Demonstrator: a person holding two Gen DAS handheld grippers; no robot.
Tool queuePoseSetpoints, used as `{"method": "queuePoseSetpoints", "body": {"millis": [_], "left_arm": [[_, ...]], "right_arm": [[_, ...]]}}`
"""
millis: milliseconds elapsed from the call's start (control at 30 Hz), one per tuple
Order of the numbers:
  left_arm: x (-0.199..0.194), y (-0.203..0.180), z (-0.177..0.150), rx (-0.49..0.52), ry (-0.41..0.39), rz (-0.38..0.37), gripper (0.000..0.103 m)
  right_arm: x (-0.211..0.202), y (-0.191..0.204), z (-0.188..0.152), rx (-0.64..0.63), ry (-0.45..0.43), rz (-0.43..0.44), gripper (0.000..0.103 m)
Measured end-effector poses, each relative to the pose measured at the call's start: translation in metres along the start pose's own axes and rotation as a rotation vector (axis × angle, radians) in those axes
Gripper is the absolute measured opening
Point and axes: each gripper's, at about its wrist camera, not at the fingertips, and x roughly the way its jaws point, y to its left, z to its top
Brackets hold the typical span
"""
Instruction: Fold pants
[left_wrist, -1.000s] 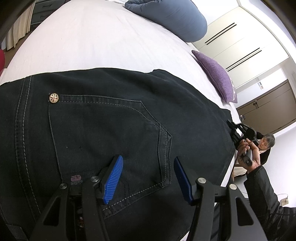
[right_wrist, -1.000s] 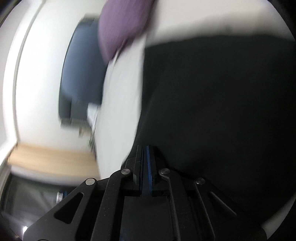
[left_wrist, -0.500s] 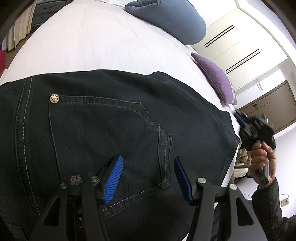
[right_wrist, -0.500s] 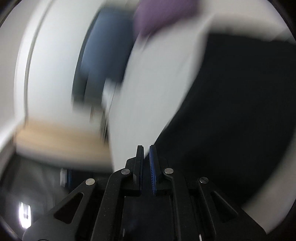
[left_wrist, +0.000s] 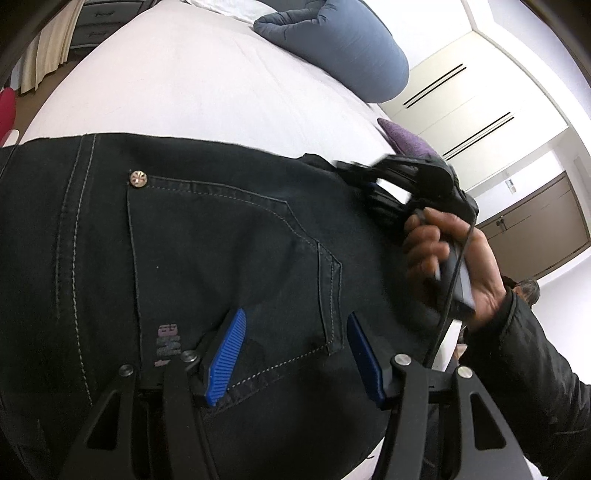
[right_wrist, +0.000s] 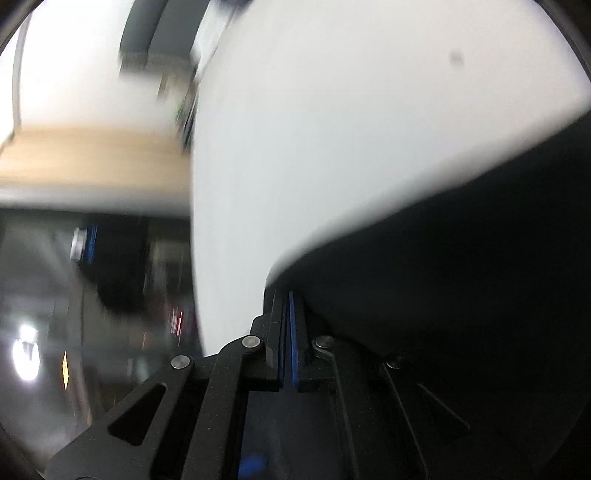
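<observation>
Dark denim pants (left_wrist: 221, 236) lie flat on the white bed, back pocket and a metal rivet facing up. My left gripper (left_wrist: 295, 354) is open, its blue fingers just above the pocket's lower edge, holding nothing. My right gripper (left_wrist: 373, 184), held in a hand, is over the pants' far right edge in the left wrist view. In the blurred right wrist view the right gripper (right_wrist: 287, 332) has its blue pads together at the edge of the dark fabric (right_wrist: 461, 277); whether cloth lies between them is hidden.
A white bed sheet (left_wrist: 207, 85) stretches beyond the pants. A blue bolster pillow (left_wrist: 343, 48) and a purple cushion (left_wrist: 406, 138) lie at the far side. White wardrobe doors and a brown cabinet stand behind. A seated person (left_wrist: 524, 291) is at the right.
My right gripper has swung from beyond the bed's right edge up and over the pants' far right edge. The left gripper has stayed in place, open.
</observation>
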Motion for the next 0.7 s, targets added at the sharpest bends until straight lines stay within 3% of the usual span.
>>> {"method": "queuePoseSetpoints", "body": {"millis": [100,233,300,367,400,467,600,700], "left_arm": [[-0.002,0.001,0.001,-0.008,-0.013,0.000,0.059],[-0.008,-0.017,0.006,0.014,-0.018,0.087,0.063],[-0.002,-0.033,0.012,0.045,-0.015,0.084,0.067],[0.009,-0.042,0.017,0.063,-0.006,0.089,0.068],[0.016,-0.046,0.021,0.068,0.003,0.100,0.068],[0.021,-0.051,0.028,0.080,0.004,0.090,0.068],[0.022,-0.046,0.045,0.075,-0.029,0.106,0.068],[0.022,-0.018,0.053,0.024,-0.036,0.135,0.068]], "right_arm": [[-0.040,-0.005,-0.010,-0.003,-0.066,-0.022,0.006],[-0.067,0.009,-0.079,-0.110,0.061,0.103,0.006],[-0.066,0.002,-0.109,-0.133,0.122,0.096,0.006],[-0.060,-0.018,-0.121,-0.115,0.150,0.030,0.005],[-0.055,-0.034,-0.125,-0.070,0.147,0.017,0.000],[-0.053,-0.044,-0.125,-0.009,0.125,0.086,0.000],[-0.065,-0.049,-0.122,0.016,0.045,0.027,0.000],[-0.080,-0.058,-0.127,0.039,-0.003,0.022,0.000]]}}
